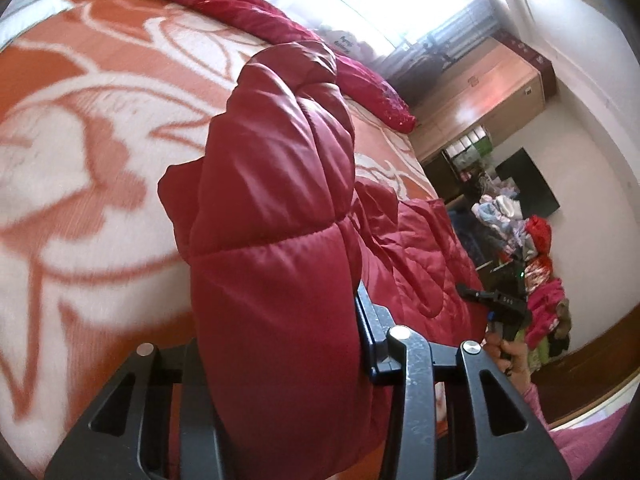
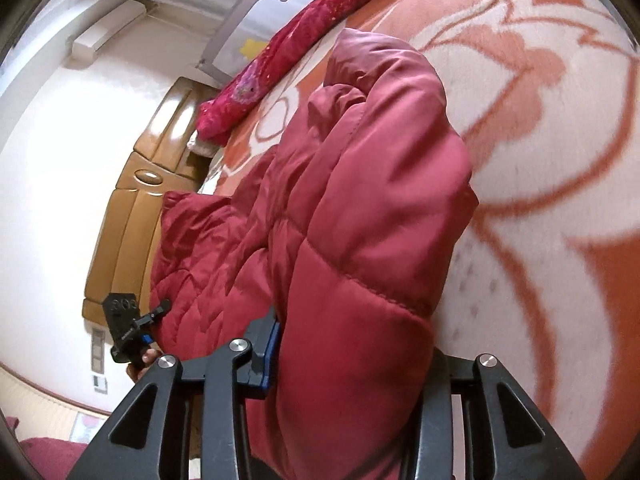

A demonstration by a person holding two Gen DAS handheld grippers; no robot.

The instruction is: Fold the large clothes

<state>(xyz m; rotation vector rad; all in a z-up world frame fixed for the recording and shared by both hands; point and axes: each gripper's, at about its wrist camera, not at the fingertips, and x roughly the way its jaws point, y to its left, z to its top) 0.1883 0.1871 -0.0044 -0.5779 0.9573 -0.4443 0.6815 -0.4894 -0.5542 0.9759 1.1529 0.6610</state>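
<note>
A large red puffer jacket (image 1: 280, 208) lies on the bed and bulges up between my fingers. My left gripper (image 1: 276, 344) is shut on a thick fold of it; the fabric hides the left finger. In the right wrist view the same jacket (image 2: 360, 208) fills the middle, and my right gripper (image 2: 352, 360) is shut on another fold of it. The right gripper also shows small in the left wrist view (image 1: 500, 304), at the jacket's far edge. The left gripper shows small in the right wrist view (image 2: 132, 324), past the jacket's other side.
An orange and white patterned blanket (image 1: 80, 140) covers the bed. A crimson pillow roll (image 1: 248, 4) lies along the far edge. A wooden cabinet (image 1: 480, 100) and a pile of clothes (image 1: 532, 264) stand beside the bed. A brown headboard (image 2: 132, 208) stands at the wall.
</note>
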